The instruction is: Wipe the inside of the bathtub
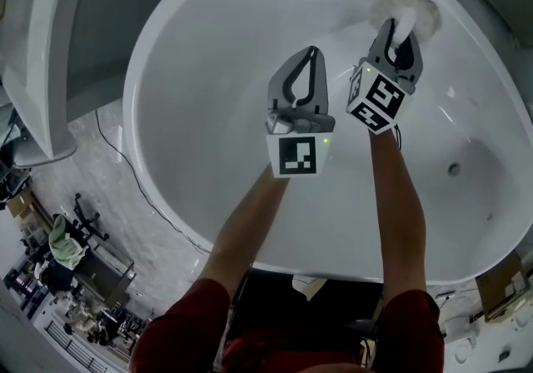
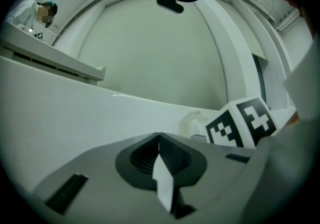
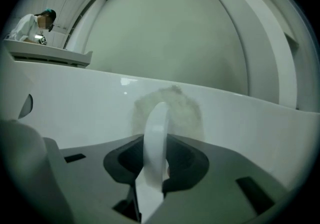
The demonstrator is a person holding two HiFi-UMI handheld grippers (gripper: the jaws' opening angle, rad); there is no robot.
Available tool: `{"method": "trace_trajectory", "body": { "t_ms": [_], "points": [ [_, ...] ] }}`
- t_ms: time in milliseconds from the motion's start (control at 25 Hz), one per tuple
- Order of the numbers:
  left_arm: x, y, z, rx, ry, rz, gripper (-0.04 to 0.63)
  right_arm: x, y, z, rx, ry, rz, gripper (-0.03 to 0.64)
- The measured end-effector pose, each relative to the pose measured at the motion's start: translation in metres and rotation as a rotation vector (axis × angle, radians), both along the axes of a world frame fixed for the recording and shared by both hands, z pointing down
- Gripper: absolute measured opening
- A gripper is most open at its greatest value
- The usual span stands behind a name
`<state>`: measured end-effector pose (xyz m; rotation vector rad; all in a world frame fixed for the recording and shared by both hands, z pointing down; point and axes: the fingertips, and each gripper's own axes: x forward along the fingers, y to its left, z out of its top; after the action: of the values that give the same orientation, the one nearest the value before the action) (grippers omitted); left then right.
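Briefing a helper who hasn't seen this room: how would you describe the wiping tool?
Find the big white oval bathtub and look at its far inner wall. The right gripper there clamps a thin white handle ending in a fluffy round pad, the only fuzzy thing against the smooth tub.

It seems a lab or workshop hall: the bathtub (image 1: 216, 47) stands free on a stone floor (image 1: 108, 196), near cluttered carts (image 1: 104, 267) and an office chair (image 1: 86, 215).

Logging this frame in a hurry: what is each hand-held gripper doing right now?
Left hand-held gripper: closed, empty.
Right hand-held gripper: closed on the white handle of the fluffy scrubber.
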<state>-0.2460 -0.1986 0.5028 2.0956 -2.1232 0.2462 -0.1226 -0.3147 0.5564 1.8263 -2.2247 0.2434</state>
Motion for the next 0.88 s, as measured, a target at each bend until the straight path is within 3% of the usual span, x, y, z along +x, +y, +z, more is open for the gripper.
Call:
{"method": "trace_trajectory", "body": {
  "t_ms": [280, 640, 760, 880],
  "points": [
    [-0.034, 0.011, -0.006, 0.008, -0.006, -0.036, 0.015, -0.055, 0.005, -0.012, 0.0, 0.001, -0.097, 0.095],
    [-0.037, 0.024, -0.023, 0.042, 0.036, -0.052, 0.015, -0.057, 0.009, -0.008, -0.065, 0.06, -0.17, 0.095],
    [-0.036, 0.031, -0.031, 0.045, 0.056, -0.034, 0.015, -0.063, 0.021, -0.015, -0.098, 0.058, -0.242, 0.095],
    [-0.035, 0.035, -0.05, 0.069, 0.042, 0.002, 0.015, -0.059, 0.037, -0.036, -0.073, 0.054, -0.255, 0.095]
  ]
}}
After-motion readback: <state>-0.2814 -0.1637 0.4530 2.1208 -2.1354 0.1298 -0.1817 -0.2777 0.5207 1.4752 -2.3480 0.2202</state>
